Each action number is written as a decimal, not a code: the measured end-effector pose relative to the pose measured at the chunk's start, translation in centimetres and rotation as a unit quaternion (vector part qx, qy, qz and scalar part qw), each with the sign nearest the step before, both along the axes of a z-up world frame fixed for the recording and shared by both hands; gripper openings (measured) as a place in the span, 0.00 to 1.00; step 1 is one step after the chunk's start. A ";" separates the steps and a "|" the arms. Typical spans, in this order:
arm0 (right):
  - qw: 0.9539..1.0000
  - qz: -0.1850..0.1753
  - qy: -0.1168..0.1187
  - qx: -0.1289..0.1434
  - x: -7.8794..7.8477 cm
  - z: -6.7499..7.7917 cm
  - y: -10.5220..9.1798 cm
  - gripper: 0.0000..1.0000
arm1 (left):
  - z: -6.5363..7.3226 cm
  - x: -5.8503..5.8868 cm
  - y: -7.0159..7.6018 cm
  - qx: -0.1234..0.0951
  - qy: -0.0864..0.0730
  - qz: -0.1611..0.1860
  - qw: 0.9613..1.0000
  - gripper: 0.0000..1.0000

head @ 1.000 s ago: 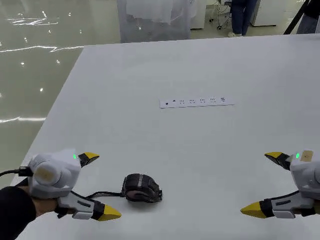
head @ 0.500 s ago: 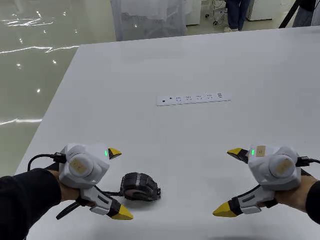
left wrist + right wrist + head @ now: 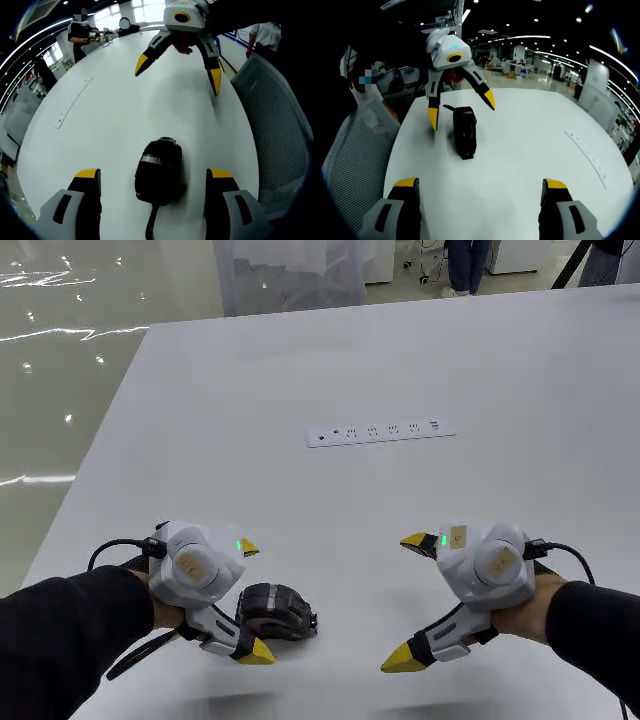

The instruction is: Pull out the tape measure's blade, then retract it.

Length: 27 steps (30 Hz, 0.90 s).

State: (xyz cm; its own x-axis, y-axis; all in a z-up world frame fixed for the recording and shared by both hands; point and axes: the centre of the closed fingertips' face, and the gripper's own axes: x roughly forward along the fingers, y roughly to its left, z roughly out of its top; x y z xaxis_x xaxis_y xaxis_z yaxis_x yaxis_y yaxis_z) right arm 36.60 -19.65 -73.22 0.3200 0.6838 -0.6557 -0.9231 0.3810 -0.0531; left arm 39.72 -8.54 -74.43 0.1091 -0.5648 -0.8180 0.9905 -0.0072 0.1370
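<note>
The right gripper's (image 3: 480,184) two yellow-tipped jaws rise from the bottom edge, spread wide apart with bare white table (image 3: 520,150) between them. Well beyond them a black tape measure (image 3: 464,131) lies on the table, its long side pointing toward the camera. The left gripper (image 3: 461,109) faces this way from the far side, its jaws parted, one yellow tip on each side of the tape's far end; contact cannot be told. A power strip (image 3: 586,150) lies to the right. A mesh chair (image 3: 350,150) stands at the left.
</note>
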 end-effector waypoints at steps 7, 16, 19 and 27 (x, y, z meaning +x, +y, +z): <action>1.000 0.023 -0.003 0.002 0.9 -0.2 2.3 0.92 | -0.2 0.2 -0.5 0.007 -0.011 -0.008 1.000 0.71; 0.999 0.045 0.003 -0.008 1.1 -1.3 4.1 0.86 | -1.2 -0.7 -1.0 0.008 0.011 -0.008 1.000 0.53; 0.999 0.052 0.007 -0.013 1.1 -1.9 4.5 0.83 | -1.6 -0.8 -0.8 0.016 0.008 -0.015 1.000 0.41; 0.997 0.074 0.000 -0.023 0.9 -2.3 4.9 0.64 | -1.6 -0.5 -0.7 0.015 0.012 -0.012 1.000 0.32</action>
State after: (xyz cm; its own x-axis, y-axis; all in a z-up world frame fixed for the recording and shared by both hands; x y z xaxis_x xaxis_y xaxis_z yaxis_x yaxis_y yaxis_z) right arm 37.53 -14.74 -75.56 0.2172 0.6920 -0.6884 -0.9690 0.2377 -0.0668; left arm 39.25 -9.27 -76.05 0.0759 -0.5424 -0.8367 0.9931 -0.0337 0.1120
